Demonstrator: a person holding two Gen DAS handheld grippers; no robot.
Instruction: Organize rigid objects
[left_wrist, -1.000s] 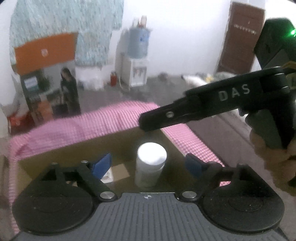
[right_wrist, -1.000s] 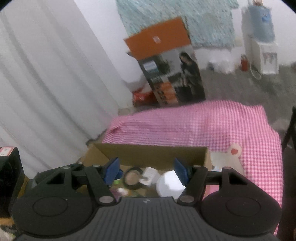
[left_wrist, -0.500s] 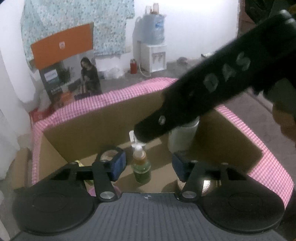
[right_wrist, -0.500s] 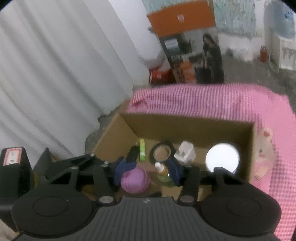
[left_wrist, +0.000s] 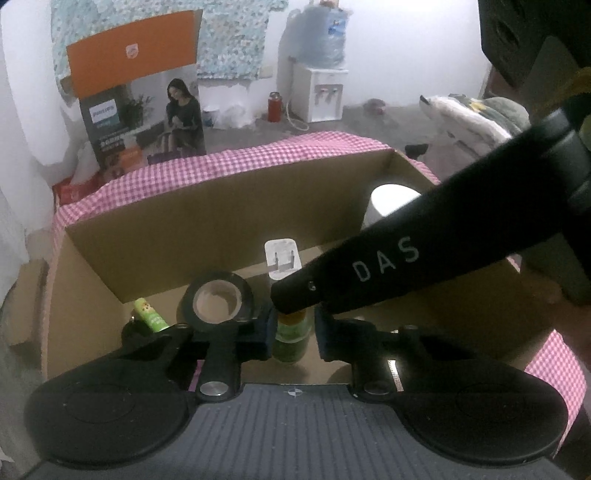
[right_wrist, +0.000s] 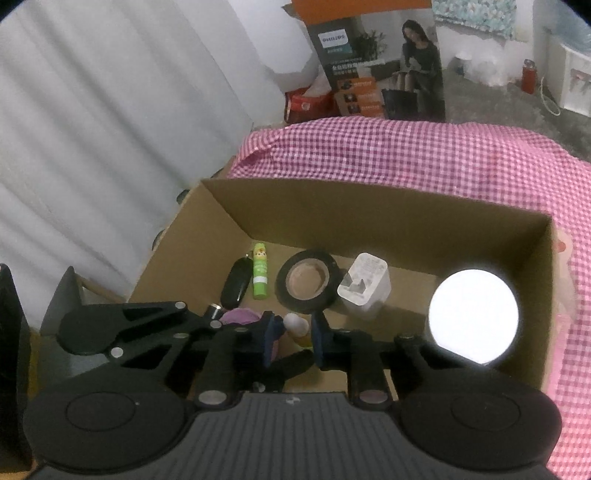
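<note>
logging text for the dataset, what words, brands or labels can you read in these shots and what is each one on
"DAS": white letters on the black arm of the right tongs, seen from the left wrist.
"PHILIPS": on the tall printed carton behind the table; it reads mirrored in the right wrist view.
Smaller lines of print on that carton: too blurred to read.
Label on the green tube in the cardboard box: too small to read.

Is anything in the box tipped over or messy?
The white charger lies on its side, leaning on the black tape roll. Nothing looks spilled or broken; the small green bottle stands upright between both grippers.
</note>
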